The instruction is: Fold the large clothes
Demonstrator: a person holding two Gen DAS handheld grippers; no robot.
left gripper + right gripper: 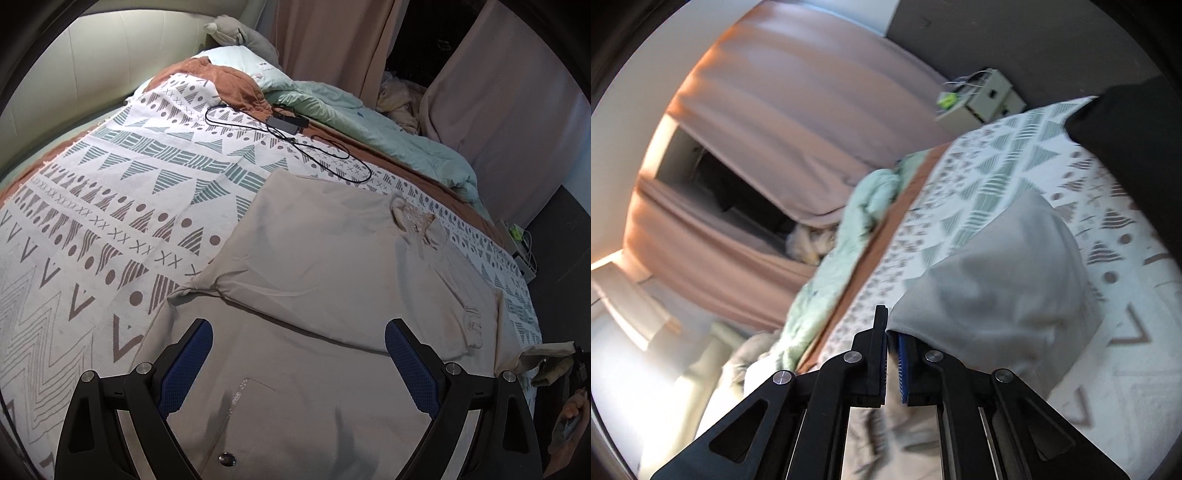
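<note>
Left wrist view
- Left gripper point(298, 363): jaws stand wide apart above the near part of the garment, nothing between the blue pads point(186, 369).
- Beige garment point(332, 266): spread on the bed, one side already folded over the middle, collar point(413, 221) toward the far right, a chest pocket point(258, 402) and a metal snap button point(226, 459) showing at the near end.
- Patterned blanket point(110, 206): white with teal and brown triangles, crosses and dots, lying under the garment and covering most of the bed.
- Black cable point(314, 151): looped on the blanket beyond the garment, running to a dark adapter point(288, 122).
- Mint duvet point(369, 122): bunched along the far right edge of the bed, a rust-brown cloth point(229, 85) just left of it.
- Curtains point(332, 40): pinkish, hanging beyond the bed.
- A hand point(570, 417): at the right edge, near a lifted corner of the garment.

Right wrist view (blurred)
- Right gripper point(888, 325): jaws drawn together, clamped on an edge of the beige garment point(997, 280), which drapes from the fingertips to the right, over the blanket.
- Patterned blanket point(997, 166): beneath and beyond the lifted cloth.
- Mint duvet point(857, 229): left of the blanket, beside a brown strip.
- Small pale drawer unit point(990, 96): on the floor past the bed.
</note>
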